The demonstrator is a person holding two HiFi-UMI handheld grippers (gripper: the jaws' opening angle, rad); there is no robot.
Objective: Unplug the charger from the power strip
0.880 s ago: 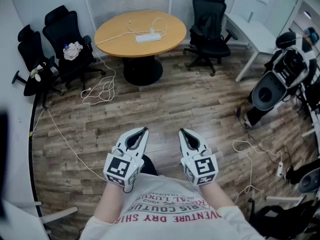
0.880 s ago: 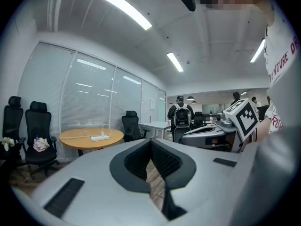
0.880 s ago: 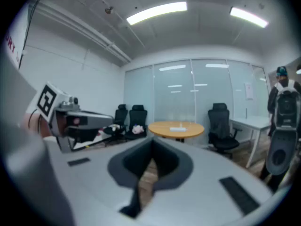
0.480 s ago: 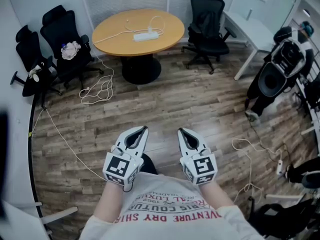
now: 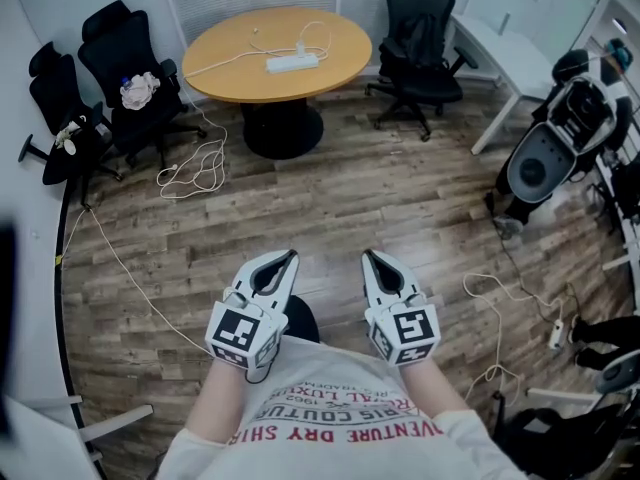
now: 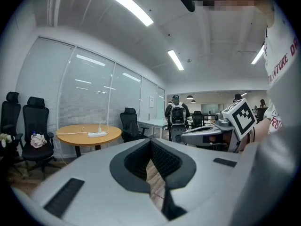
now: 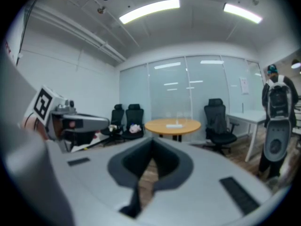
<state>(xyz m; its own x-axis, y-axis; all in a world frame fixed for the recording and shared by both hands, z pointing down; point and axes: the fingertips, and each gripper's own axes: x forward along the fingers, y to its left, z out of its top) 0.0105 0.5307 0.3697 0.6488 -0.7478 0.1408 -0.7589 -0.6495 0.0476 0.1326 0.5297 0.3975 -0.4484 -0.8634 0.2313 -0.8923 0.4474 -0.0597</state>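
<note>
— Where are the tongs?

— Low in the head view, side by side just above the person's shirt (image 5: 340,418). The left tongs (image 5: 286,258) sit left of centre and the right tongs (image 5: 370,258) right of centre. There is a gap between them, and both are aimed toward the top of the frame over the wood floor (image 5: 400,198).

— Open or closed?

— Both are closed. In each gripper view the dark pads meet at the tips with nothing caught between them. Only floor shows through the small hollow behind the tips.

— And the charger?

— Well apart from both tongs. The power strip (image 5: 292,63) lies on the round wooden worktop (image 5: 230,68), upper centre-left of the head view. The charger (image 5: 300,50) stands on the strip, small and white, with a thin white cable (image 5: 318,40) looping beside it. It is too small to make out more.

— Anything else near it?

— A white lead (image 5: 215,68) runs from the strip's left end toward the worktop's left edge, and a tangle of white cord (image 5: 195,173) lies on the floor below. Two black office chairs (image 5: 120,58) stand at upper left, one with a pale cloth (image 5: 138,90) on its seat. A third chair (image 5: 425,38) stands just right of the worktop.

— Do the gripper views show it?

— Yes. In the left gripper view the worktop is at middle left, strip and charger on top. In the right gripper view it sits at centre, above the tongs.
</note>
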